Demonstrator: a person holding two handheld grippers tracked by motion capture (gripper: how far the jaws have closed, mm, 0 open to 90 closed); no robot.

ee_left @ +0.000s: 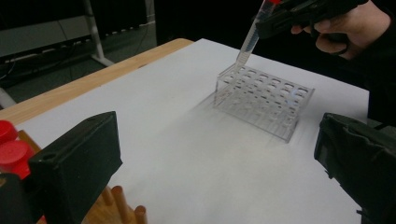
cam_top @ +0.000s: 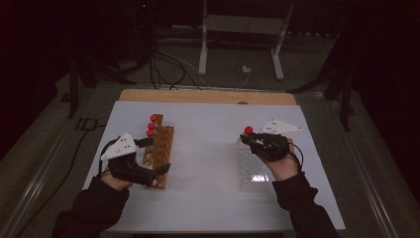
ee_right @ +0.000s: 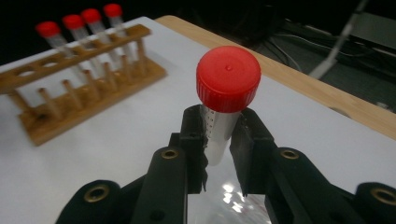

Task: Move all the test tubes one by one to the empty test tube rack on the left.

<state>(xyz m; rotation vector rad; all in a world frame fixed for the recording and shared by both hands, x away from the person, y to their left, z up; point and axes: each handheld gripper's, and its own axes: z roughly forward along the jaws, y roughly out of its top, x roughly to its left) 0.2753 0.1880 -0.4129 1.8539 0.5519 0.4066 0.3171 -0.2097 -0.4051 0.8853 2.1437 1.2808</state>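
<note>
Your right claw (ee_right: 218, 135) is clamped on a red-capped tube (ee_right: 224, 107) just under the cap — tube upright in the right claw view, tilted in the left claw view, with its tip right at a far corner hole of the clear rack (ee_left: 264, 100). I can't tell whether the tip is in that hole or just above it.

Likely step: seating the tube in the clear rack. Risks from here:
- The tube hangs at a slant. Push down like that and the tip catches the hole's rim, or the light plastic rack skids or tips on the desk (cam_top: 208, 163).
- The grip is high, near the cap, so the long lower end can swing and miss the hole.
- Let go before it sits deep enough and it falls over and rolls.

Your left claw (cam_top: 156, 156) stands wide around the end of the wooden rack (cam_top: 161, 148), pads not pressing. Three more capped tubes (cam_top: 151, 125) stand at its far end — a bump there topples them.
</note>
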